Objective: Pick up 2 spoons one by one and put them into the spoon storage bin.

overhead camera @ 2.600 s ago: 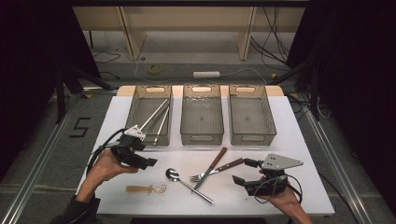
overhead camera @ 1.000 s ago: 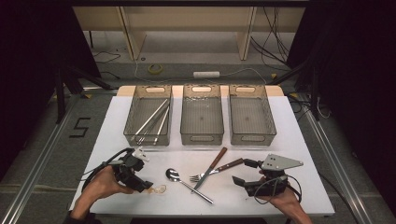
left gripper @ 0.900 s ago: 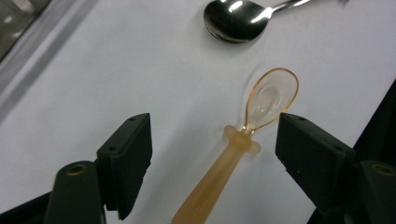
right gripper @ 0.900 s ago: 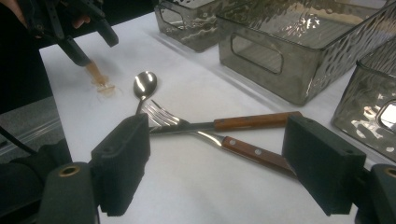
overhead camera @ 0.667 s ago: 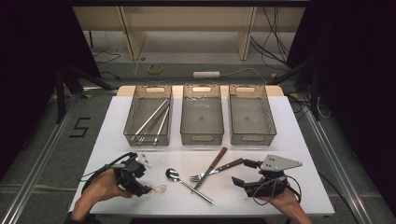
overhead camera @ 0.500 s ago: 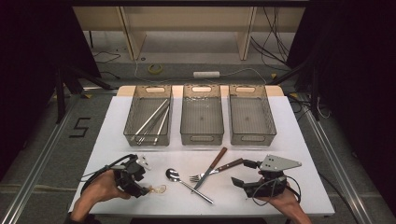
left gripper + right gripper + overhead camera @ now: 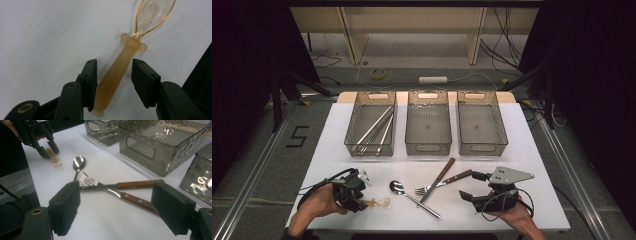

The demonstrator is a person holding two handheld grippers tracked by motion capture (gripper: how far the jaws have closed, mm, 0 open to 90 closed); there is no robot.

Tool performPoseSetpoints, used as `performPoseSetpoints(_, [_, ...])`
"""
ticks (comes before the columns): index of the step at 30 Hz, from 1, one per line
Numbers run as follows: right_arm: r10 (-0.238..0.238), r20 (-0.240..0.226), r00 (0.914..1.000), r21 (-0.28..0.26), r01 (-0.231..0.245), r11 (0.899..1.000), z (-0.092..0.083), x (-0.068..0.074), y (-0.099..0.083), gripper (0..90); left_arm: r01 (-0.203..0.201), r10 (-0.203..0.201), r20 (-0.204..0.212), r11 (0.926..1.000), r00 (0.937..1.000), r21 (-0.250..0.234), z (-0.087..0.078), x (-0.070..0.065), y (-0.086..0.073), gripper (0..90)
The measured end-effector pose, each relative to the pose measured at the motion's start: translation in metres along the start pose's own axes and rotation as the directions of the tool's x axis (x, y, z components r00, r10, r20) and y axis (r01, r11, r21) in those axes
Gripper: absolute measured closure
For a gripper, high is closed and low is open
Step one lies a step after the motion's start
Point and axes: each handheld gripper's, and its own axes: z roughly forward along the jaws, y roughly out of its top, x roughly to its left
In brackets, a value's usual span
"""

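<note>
The left gripper (image 7: 358, 199) is low over the near left part of the white surface (image 7: 532, 150), with its fingers (image 7: 90, 80) on either side of the amber handle of a small plastic spoon (image 7: 117, 75). The fingers have just been closing. One finger lies against the handle's side, while a thin gap shows at the other, so they are not yet clamped on it. The spoon lies flat on the surface, its clear bowl pointing away from the gripper. The right gripper (image 7: 473, 186) rests at the near right, fingers spread wide and holding nothing. Ahead of it lie a fork (image 7: 110, 188) and a knife (image 7: 125, 185), both with wooden handles, crossed over each other. A metal spoon (image 7: 412, 196) lies just beside them. Three grey bins stand in a row at the far side. The left bin (image 7: 371, 146) holds several metal chopsticks (image 7: 374, 127).
</note>
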Motion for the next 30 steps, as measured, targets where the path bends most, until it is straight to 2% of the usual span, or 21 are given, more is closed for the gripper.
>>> performPoseSetpoints(8, [-0.004,-0.002,1.0,0.003,0.004,1.0,0.0006,0.0008,0.0003,24.5,-0.005,0.005,-0.011,1.0,0.9999,-0.002,-0.0002,0.0001,-0.0005,62.9])
performPoseSetpoints(13, [-0.005,-0.003,1.0,0.005,0.005,1.0,0.0007,0.0011,0.0003,24.5,-0.04,0.04,-0.024,0.9992,0.9989,0.003,-0.0005,0.0001,-0.001,67.5])
performPoseSetpoints(17, [-0.003,0.001,1.0,0.005,0.003,1.0,0.0006,0.0005,0.0002,24.5,-0.072,0.072,-0.017,0.9974,0.9972,-0.003,-0.0009,0.0,-0.0022,73.4])
performPoseSetpoints(20, [0.0,0.0,1.0,0.005,0.0,1.0,0.0005,0.0004,0.0001,24.5,-0.079,0.079,-0.015,0.9967,0.9968,-0.016,-0.0007,-0.0001,-0.0033,74.3])
performPoseSetpoints(23, [-0.005,-0.003,1.0,0.006,0.005,1.0,0.001,0.0004,0.0,24.4,-0.104,0.104,-0.022,0.9945,0.9944,-0.014,-0.0014,-0.001,-0.0034,74.8])
performPoseSetpoints(30, [-0.005,-0.007,1.0,0.007,0.005,1.0,0.001,0.0008,0.0002,24.4,-0.092,0.091,-0.024,0.9943,0.9956,-0.055,-0.008,0.0007,-0.005,75.2])
